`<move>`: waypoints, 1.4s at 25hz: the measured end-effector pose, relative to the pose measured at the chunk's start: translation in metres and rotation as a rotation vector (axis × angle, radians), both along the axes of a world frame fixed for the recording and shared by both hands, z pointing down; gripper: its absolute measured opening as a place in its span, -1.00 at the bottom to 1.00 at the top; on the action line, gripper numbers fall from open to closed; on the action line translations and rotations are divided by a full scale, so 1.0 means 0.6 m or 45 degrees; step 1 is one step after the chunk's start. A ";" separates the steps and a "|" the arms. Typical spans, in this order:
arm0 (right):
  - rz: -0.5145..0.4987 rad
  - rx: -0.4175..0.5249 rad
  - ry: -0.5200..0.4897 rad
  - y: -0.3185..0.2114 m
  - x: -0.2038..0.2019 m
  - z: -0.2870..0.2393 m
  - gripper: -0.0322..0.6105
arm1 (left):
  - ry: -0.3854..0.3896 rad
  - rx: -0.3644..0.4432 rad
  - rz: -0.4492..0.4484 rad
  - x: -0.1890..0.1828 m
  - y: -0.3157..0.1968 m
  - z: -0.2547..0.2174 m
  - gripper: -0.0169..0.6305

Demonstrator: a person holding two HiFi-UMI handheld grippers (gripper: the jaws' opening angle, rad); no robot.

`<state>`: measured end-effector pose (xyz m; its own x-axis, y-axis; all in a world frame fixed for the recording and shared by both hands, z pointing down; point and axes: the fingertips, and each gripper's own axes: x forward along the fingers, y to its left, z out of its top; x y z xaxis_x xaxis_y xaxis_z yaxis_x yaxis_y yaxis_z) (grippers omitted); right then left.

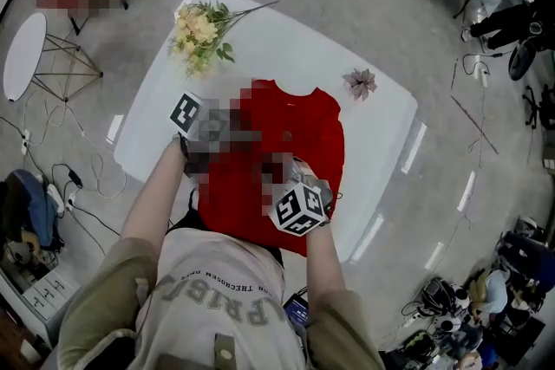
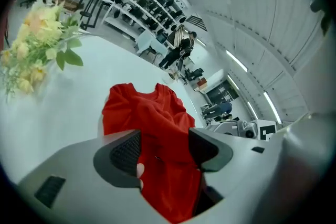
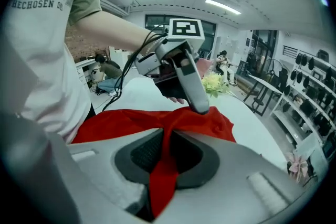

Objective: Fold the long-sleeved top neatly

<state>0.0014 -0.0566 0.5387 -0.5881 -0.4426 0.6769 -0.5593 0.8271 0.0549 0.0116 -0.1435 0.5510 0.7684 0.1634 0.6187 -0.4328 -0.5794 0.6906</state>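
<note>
The red long-sleeved top [image 1: 303, 126] lies on the white table [image 1: 390, 113], collar toward the far edge. My left gripper [image 1: 227, 133] reaches over its left part. In the left gripper view the left gripper [image 2: 165, 147] stands open, its pads wide apart, and the red top [image 2: 152, 107] runs loosely through the gap. My right gripper [image 1: 282, 178] is over the lower middle of the top. In the right gripper view the right gripper [image 3: 165, 157] is shut on a raised strip of the red top [image 3: 131, 118]. The left gripper [image 3: 200, 107] touches the cloth just beyond.
A bunch of yellow flowers [image 1: 199, 32] lies at the table's far left corner, and a small pink flower [image 1: 359, 83] to the right of the collar. A round white side table [image 1: 24, 55] and cables are on the floor at the left. The person's torso is at the near edge.
</note>
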 end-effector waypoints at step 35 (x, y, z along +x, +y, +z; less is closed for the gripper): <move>0.086 -0.509 -0.247 0.140 0.138 -0.032 -0.22 | 0.075 0.818 1.409 0.052 0.427 -0.006 -0.89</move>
